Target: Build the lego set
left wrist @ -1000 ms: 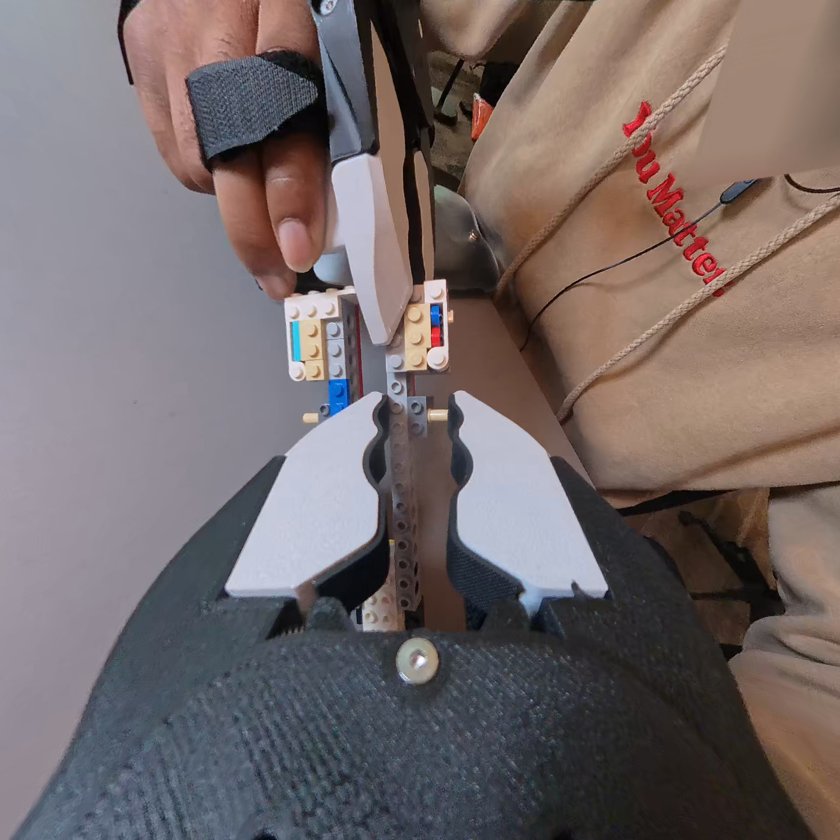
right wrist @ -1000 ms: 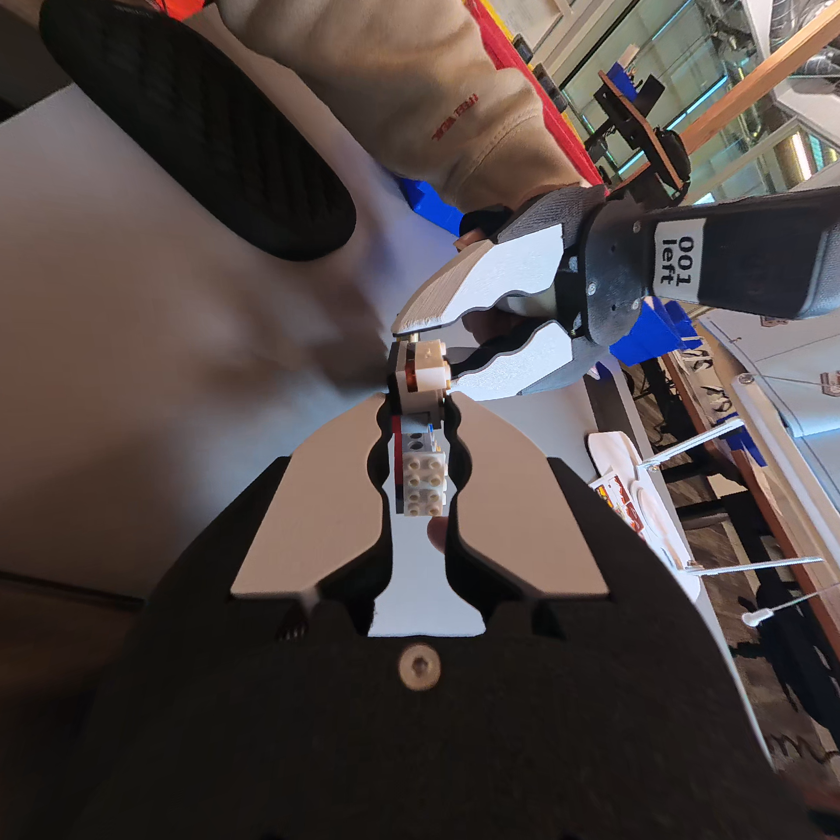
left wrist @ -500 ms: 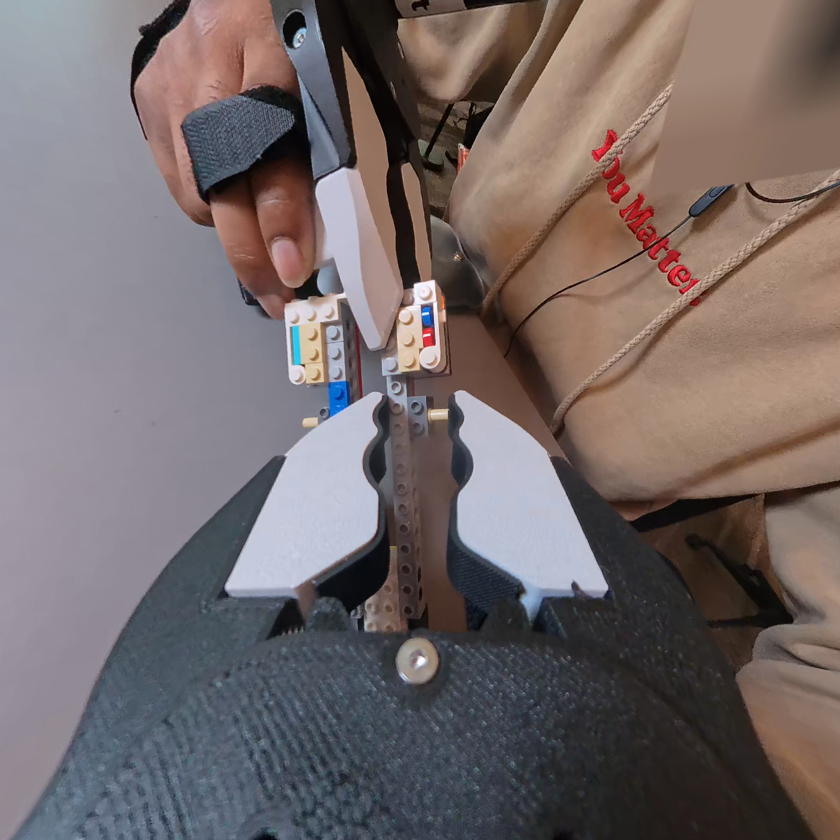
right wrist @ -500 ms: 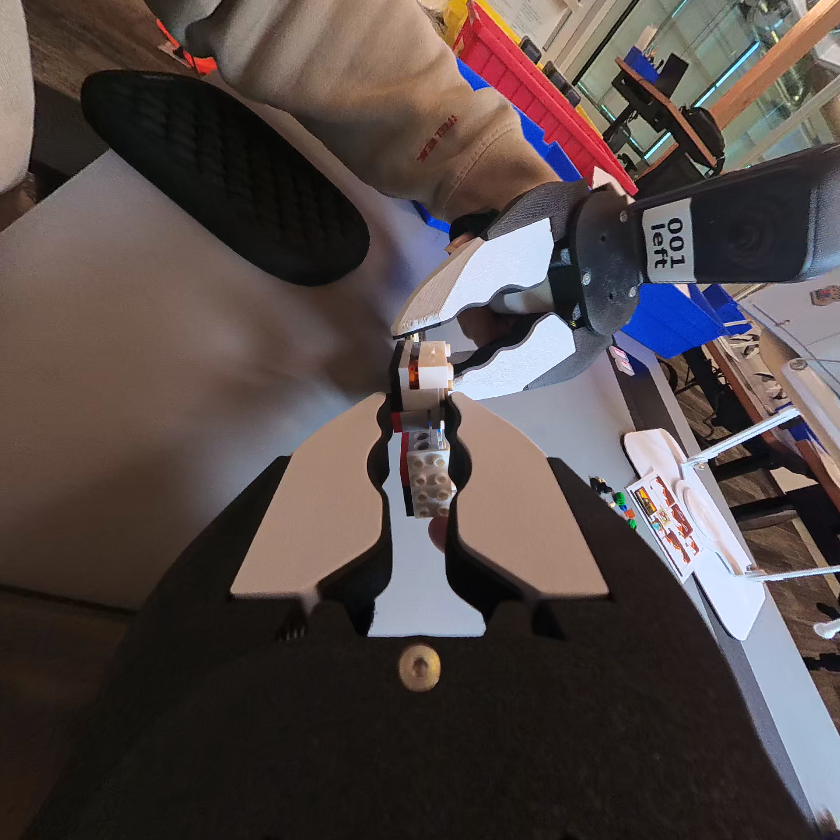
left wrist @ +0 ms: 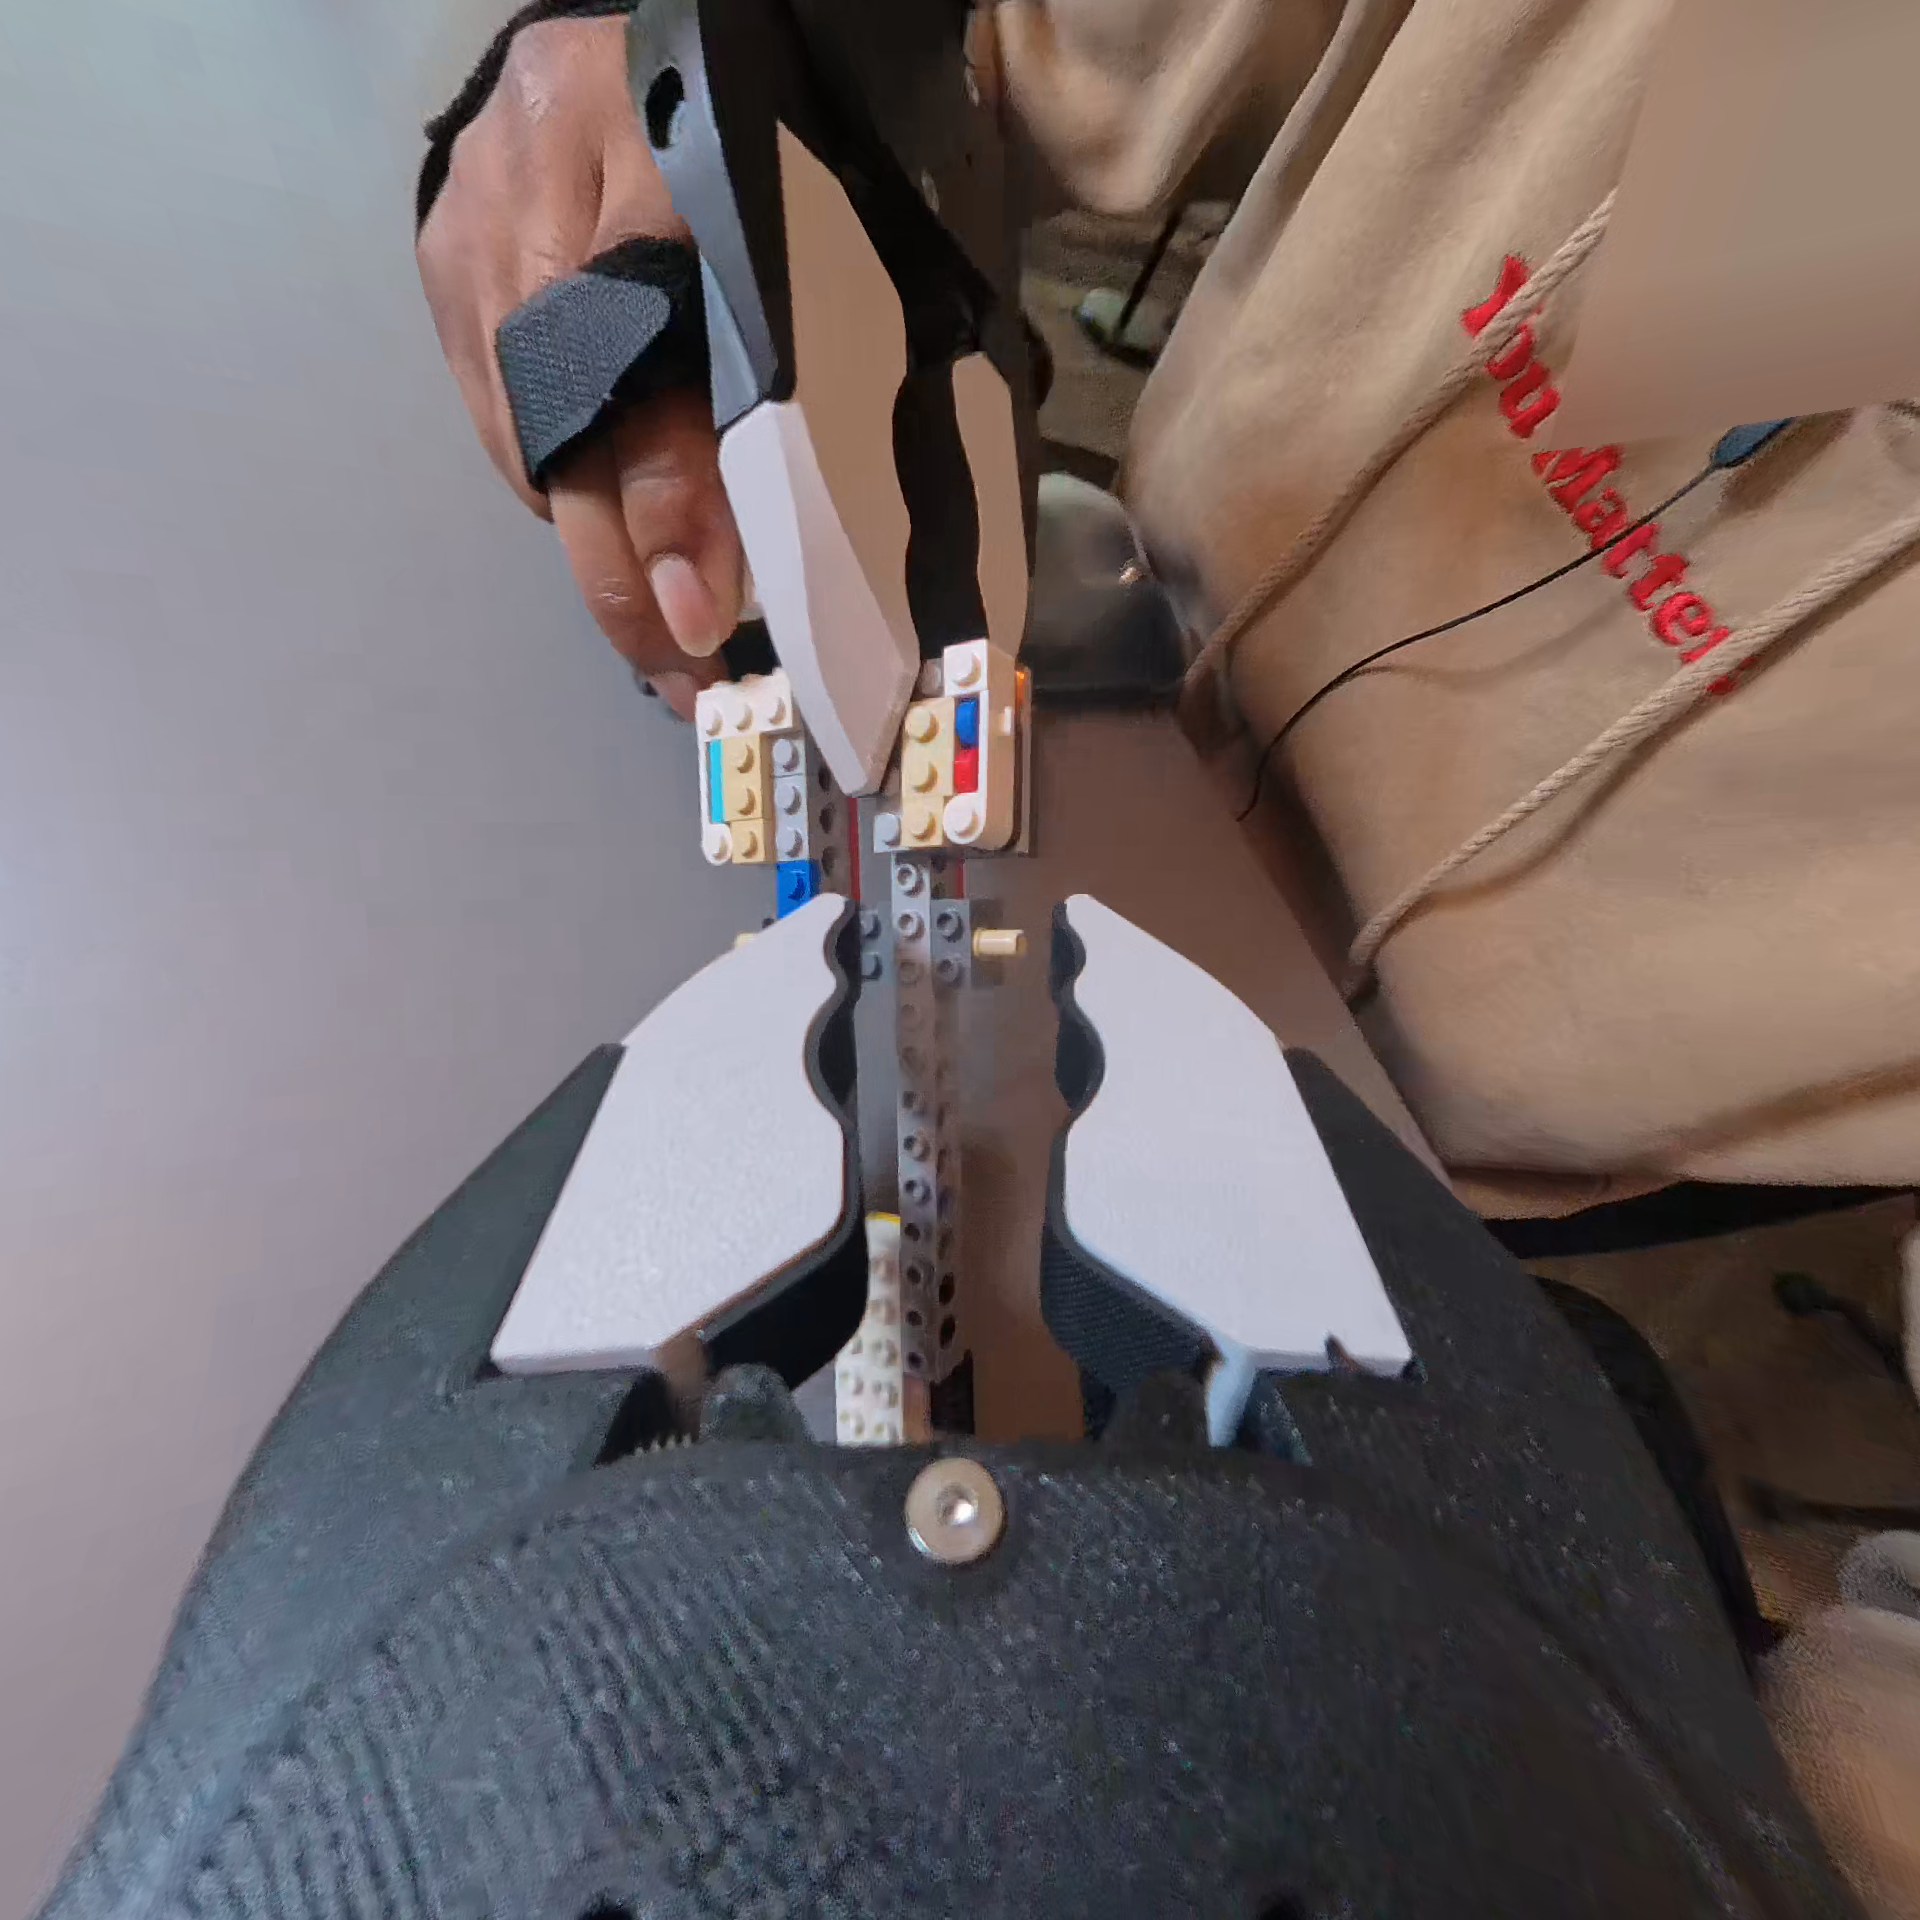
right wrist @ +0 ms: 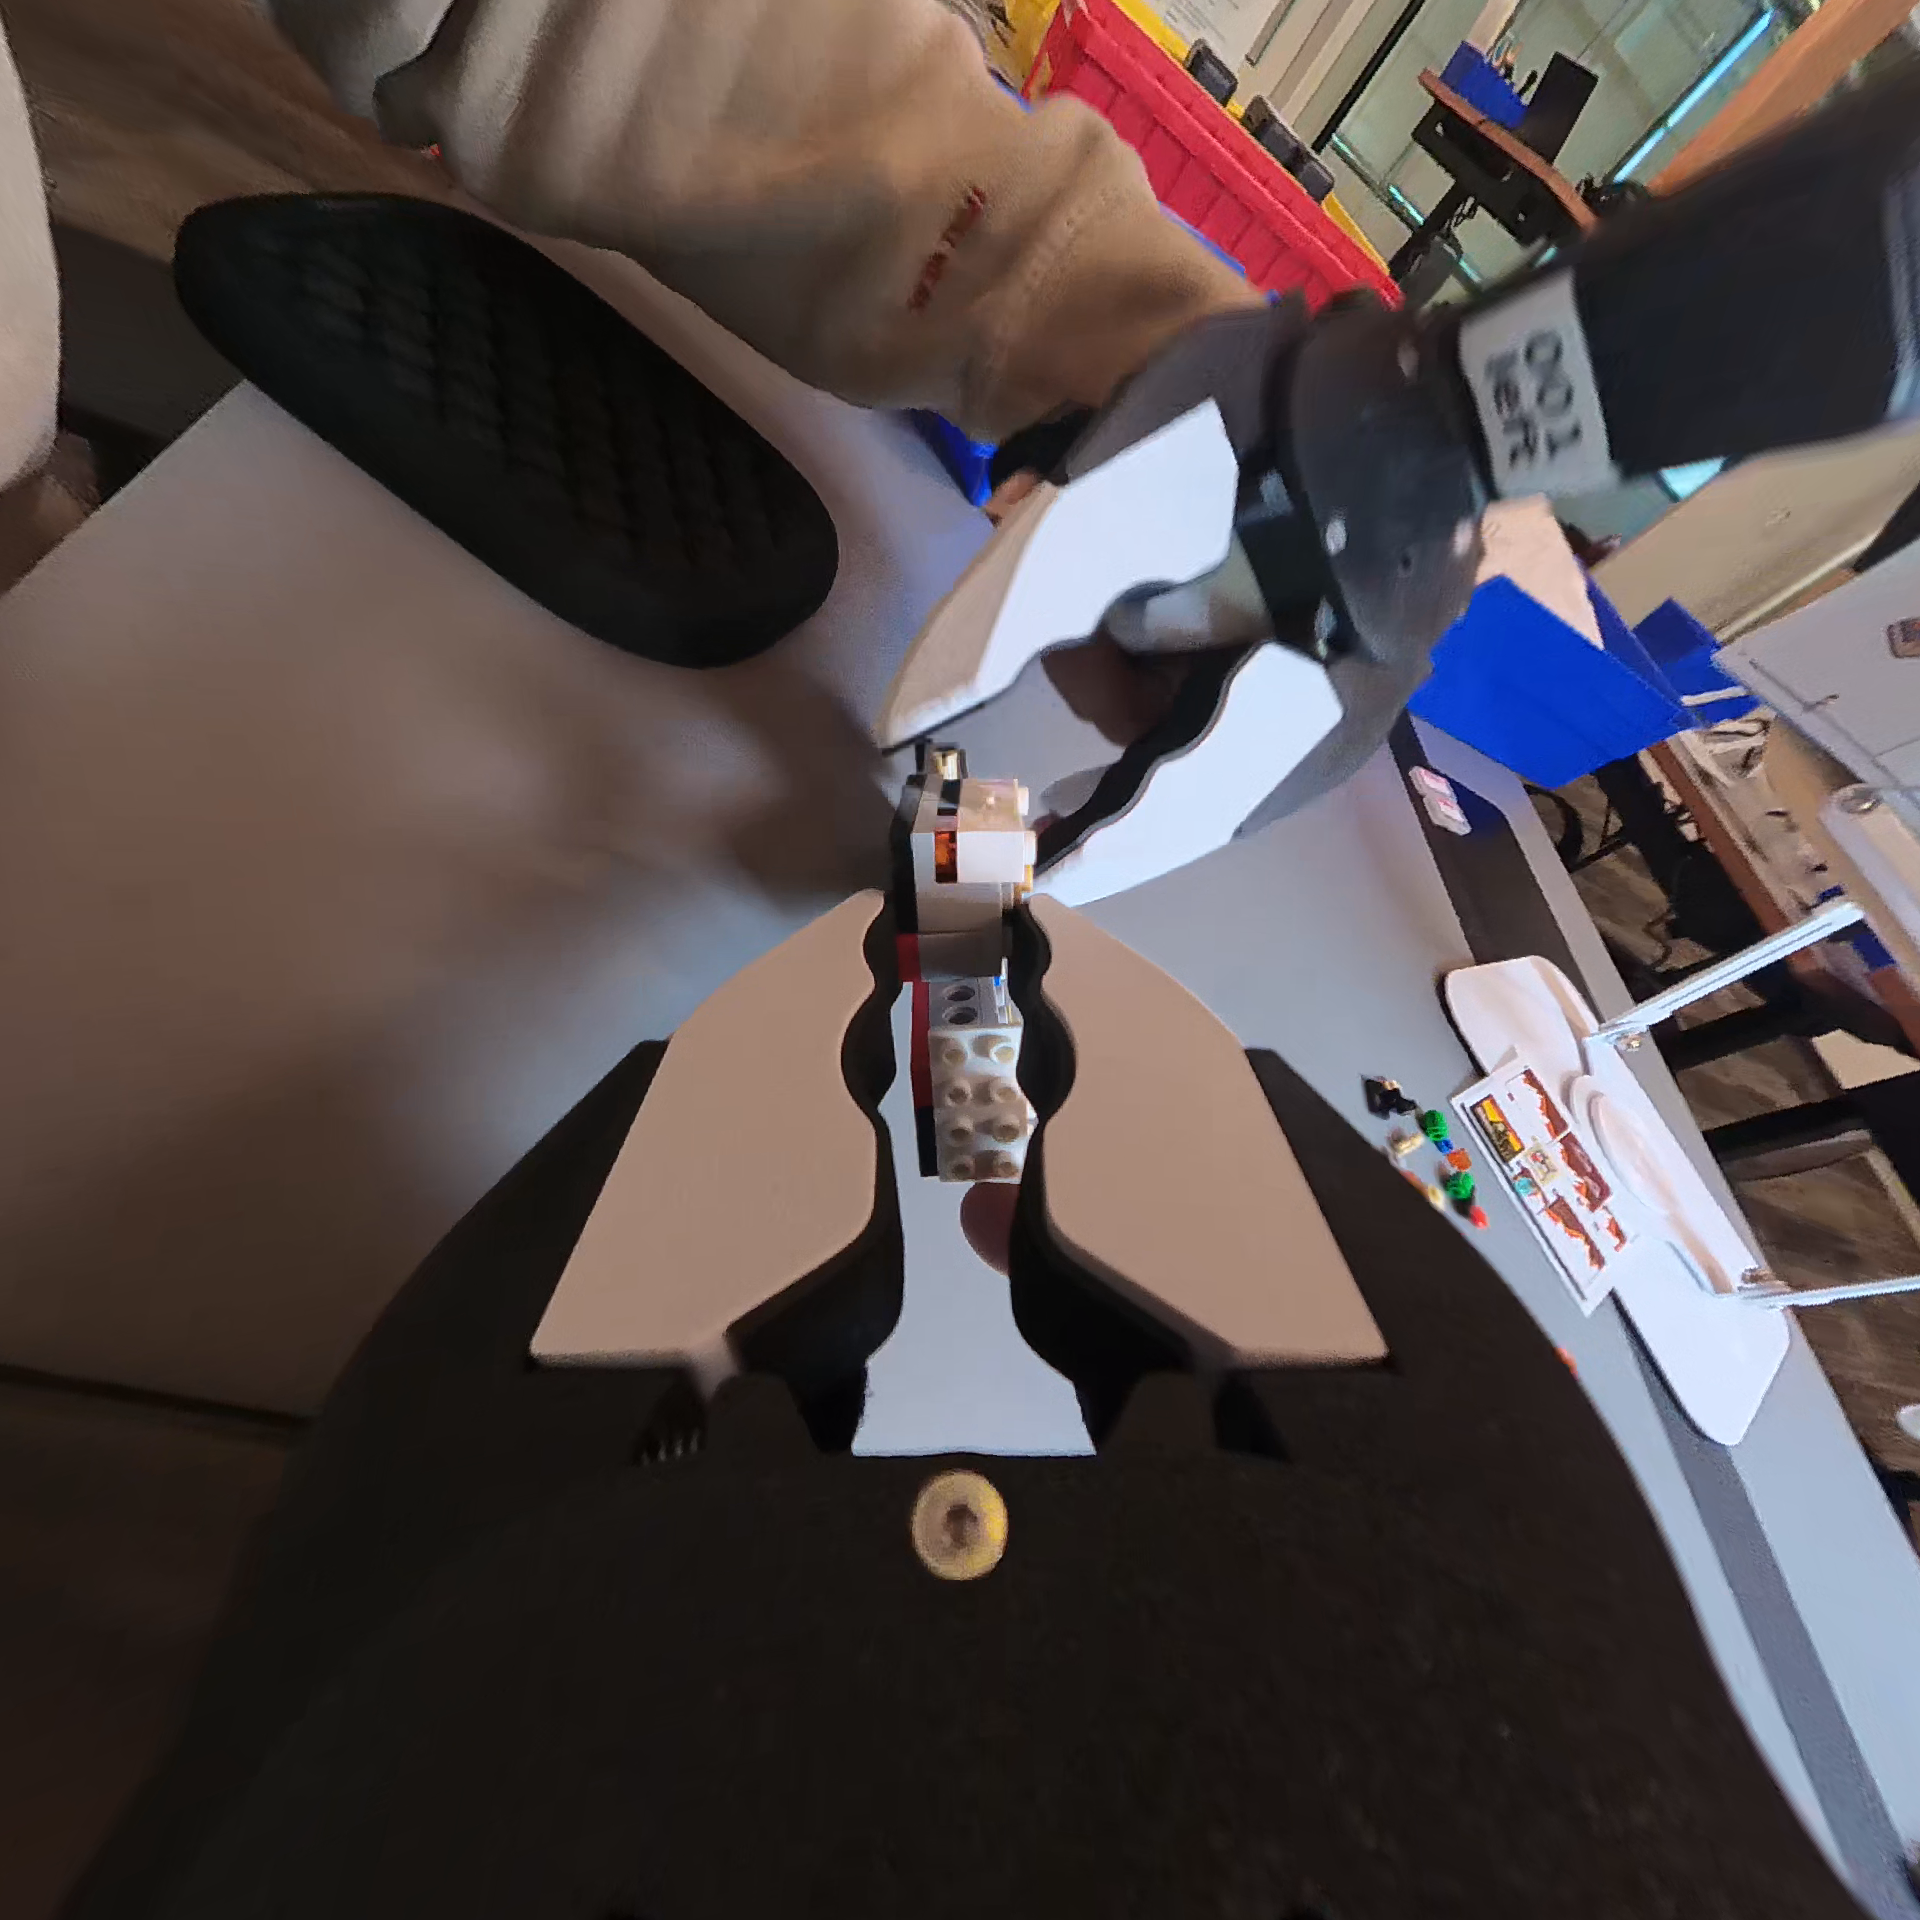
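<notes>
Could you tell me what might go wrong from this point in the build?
The left claw stands open around the grey beam, so only the right claw pinches the lego model; the long beam could lever loose or sag. The tan pin juts beside the left claw's finger and might snag if it closes or withdraws.

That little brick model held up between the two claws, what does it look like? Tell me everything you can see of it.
The lego model is a long, narrow build of small plastic bricks. A grey studded beam forms its spine, ending in two blocks of white, tan, grey, blue and red. A tan peg sticks out sideways, and cream bricks sit near the left gripper, whose jaws stand apart around the spine. It is held off the table. The right gripper clamps the far end, with white bricks between its fingers.
</notes>
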